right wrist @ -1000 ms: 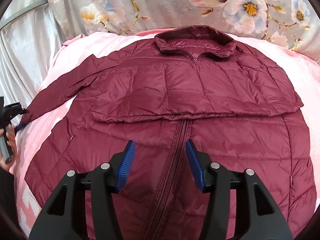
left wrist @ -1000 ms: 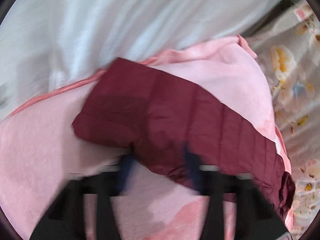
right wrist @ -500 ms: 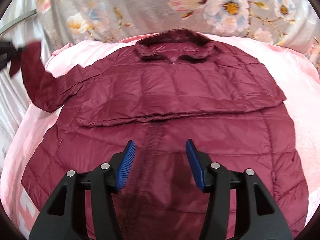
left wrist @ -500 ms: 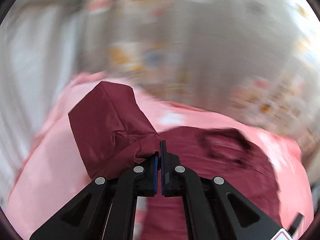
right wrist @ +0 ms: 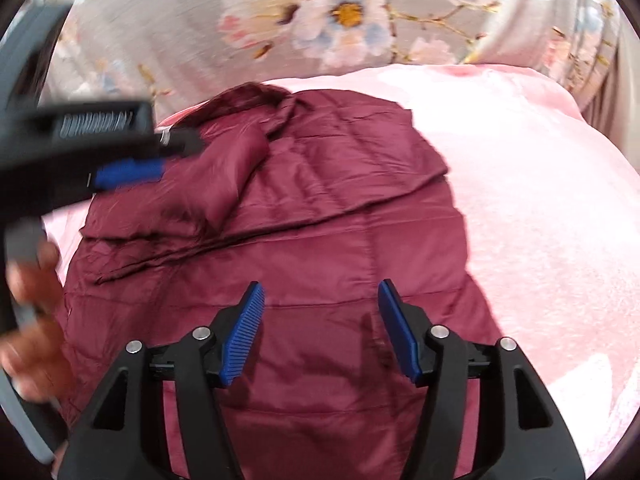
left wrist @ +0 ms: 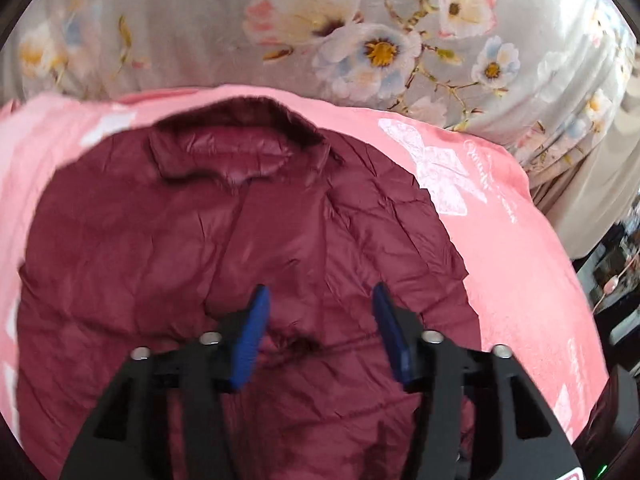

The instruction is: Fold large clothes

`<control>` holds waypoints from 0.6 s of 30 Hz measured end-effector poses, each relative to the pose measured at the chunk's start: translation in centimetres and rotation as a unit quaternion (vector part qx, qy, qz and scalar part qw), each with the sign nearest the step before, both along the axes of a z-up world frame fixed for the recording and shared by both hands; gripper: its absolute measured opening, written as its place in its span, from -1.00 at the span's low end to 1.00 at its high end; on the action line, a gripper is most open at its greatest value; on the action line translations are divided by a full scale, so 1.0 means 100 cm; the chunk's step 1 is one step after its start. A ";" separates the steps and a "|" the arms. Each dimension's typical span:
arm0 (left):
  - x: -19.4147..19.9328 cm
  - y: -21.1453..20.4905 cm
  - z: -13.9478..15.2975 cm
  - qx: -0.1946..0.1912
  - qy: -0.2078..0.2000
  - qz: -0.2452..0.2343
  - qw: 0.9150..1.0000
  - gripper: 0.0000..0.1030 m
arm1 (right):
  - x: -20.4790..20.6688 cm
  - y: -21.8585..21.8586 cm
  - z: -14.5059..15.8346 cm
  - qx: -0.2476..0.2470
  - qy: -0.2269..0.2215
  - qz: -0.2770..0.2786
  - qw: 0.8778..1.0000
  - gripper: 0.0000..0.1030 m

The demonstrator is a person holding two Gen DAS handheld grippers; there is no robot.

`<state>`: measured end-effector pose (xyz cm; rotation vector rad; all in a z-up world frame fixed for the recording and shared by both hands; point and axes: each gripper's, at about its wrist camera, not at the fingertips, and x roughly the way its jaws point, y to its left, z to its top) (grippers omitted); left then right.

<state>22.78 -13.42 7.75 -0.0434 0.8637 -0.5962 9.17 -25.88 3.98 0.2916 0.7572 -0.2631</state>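
Note:
A maroon puffer jacket (left wrist: 160, 248) lies front up on a pink blanket (left wrist: 520, 264), its collar (left wrist: 224, 148) at the far end. In the right wrist view its left sleeve (right wrist: 224, 176) is folded over the chest of the jacket (right wrist: 340, 248). My left gripper (left wrist: 320, 320) hovers over the chest with its jaws opening and nothing between them. It also shows blurred in the right wrist view, the left gripper (right wrist: 176, 156) just above that sleeve, with a hand (right wrist: 32, 320) on its grip. My right gripper (right wrist: 320, 312) hangs over the lower right of the jacket, jaws opening, empty.
A grey sheet with a flower print (left wrist: 360, 40) lies beyond the blanket. Dark furniture and clutter (left wrist: 616, 280) stand past the blanket's right edge. Bare pink blanket (right wrist: 540, 220) stretches to the right of the jacket.
The left gripper, shut on the sleeve's cuff, swung it from the left edge over the jacket and let go; its jaws now stand apart. The right gripper slid right and opened wider.

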 end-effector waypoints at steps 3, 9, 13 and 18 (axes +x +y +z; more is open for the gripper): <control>-0.008 0.030 0.003 -0.042 0.011 0.005 0.999 0.42 | 0.003 -0.007 0.006 0.014 -0.012 0.001 1.000 0.26; 0.024 0.116 0.023 -0.069 0.006 0.103 0.992 0.49 | 0.036 0.016 0.031 0.009 -0.036 0.052 0.998 0.38; 0.051 0.170 0.021 -0.063 0.005 0.184 0.981 0.49 | 0.069 0.050 0.043 -0.033 -0.042 0.091 0.994 0.57; 0.083 0.194 0.003 -0.024 0.015 0.228 0.973 0.49 | 0.112 0.092 0.021 -0.115 -0.001 0.128 0.985 0.62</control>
